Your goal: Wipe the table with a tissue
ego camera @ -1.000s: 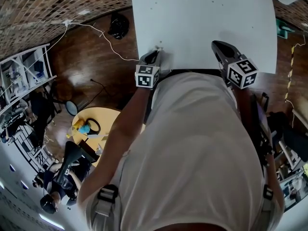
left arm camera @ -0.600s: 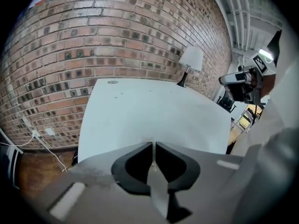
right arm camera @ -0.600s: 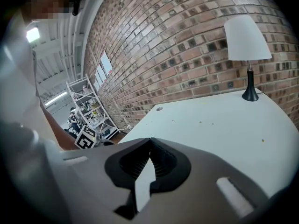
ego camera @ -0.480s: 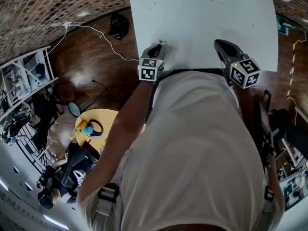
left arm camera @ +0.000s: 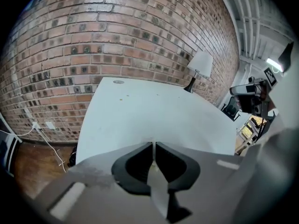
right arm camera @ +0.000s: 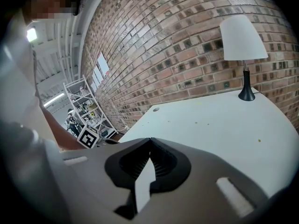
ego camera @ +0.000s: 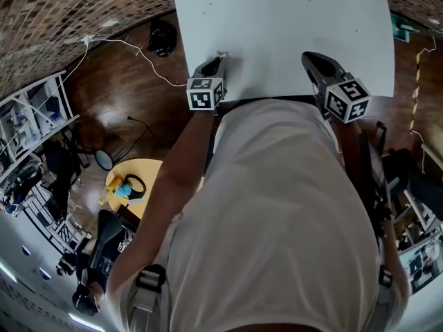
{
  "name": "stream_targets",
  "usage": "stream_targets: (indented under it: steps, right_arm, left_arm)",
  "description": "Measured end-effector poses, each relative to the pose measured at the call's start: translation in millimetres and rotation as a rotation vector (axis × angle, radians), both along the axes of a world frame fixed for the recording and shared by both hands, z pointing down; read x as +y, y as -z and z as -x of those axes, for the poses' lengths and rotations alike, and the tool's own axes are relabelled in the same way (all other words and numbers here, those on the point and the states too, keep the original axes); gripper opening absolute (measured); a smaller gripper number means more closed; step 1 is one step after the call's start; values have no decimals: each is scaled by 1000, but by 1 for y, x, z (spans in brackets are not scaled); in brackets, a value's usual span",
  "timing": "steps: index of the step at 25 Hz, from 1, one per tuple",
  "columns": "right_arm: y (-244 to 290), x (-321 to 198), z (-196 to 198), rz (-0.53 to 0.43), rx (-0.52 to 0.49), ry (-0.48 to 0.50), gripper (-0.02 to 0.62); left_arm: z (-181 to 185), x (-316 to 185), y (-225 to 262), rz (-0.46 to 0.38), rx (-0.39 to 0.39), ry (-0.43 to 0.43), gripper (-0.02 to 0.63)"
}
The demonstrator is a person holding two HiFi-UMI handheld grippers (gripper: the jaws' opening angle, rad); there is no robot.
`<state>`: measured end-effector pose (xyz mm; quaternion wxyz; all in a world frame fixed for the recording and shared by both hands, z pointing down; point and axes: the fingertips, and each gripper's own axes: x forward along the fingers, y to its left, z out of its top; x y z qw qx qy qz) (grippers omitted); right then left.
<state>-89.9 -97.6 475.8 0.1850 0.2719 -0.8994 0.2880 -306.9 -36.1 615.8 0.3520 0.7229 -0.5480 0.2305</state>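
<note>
Two grippers were over the near edge of the white table (ego camera: 291, 26). The left gripper (ego camera: 219, 61) had its jaws almost together, with only a thin slit between them. They pinched a tiny white bit of tissue (ego camera: 223, 52) that poked out at the tips, right by the table's left edge. The right gripper (ego camera: 307, 56) had its jaws closed tip to tip and held nothing. It hung over the table, well apart from the left one. A metal shelf rack (right arm camera: 86, 104) by the brick wall (right arm camera: 177, 45) held many small things, too little to make out. Only the head view showed the brown floor (ego camera: 118, 95) and a small yellow round table (ego camera: 149, 171) with a blue thing (ego camera: 122, 185) on top. The right gripper view showed the whole lamp (right arm camera: 244, 55) standing at the table's far corner, and also the left gripper's marker cube (right arm camera: 88, 136).
</note>
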Motion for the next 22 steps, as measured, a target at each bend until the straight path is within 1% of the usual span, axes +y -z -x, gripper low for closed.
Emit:
stream_targets:
  steps: [3,5,9,12,14,16,22]
  right_arm:
    - [-1,-3,1,-1,-2,5,8]
    - [0,-5,3,-4,-5,14,8]
    - [0,-7,5,-7,-9,33,8]
    - [0,-9,9,-6,-12,44,8]
    - [-1,-10,14,-4,-16,59,8]
    - [-3,-10,19,1,-18,77,8]
    - [-7,-9,34,10,-25,135,8]
  left_arm:
    - [2,-6,2,-8,-3,12,26]
    - [12,-17,13,-59,-7,48,26]
    - [46,-38,54,-185,-17,138,26]
    - [74,-36,74,-227,-25,195,26]
    - [87,-28,80,-235,-18,231,26]
    - [93,-16,81,-233,-10,248,26]
    - [77,33,69,-190,-5,268,26]
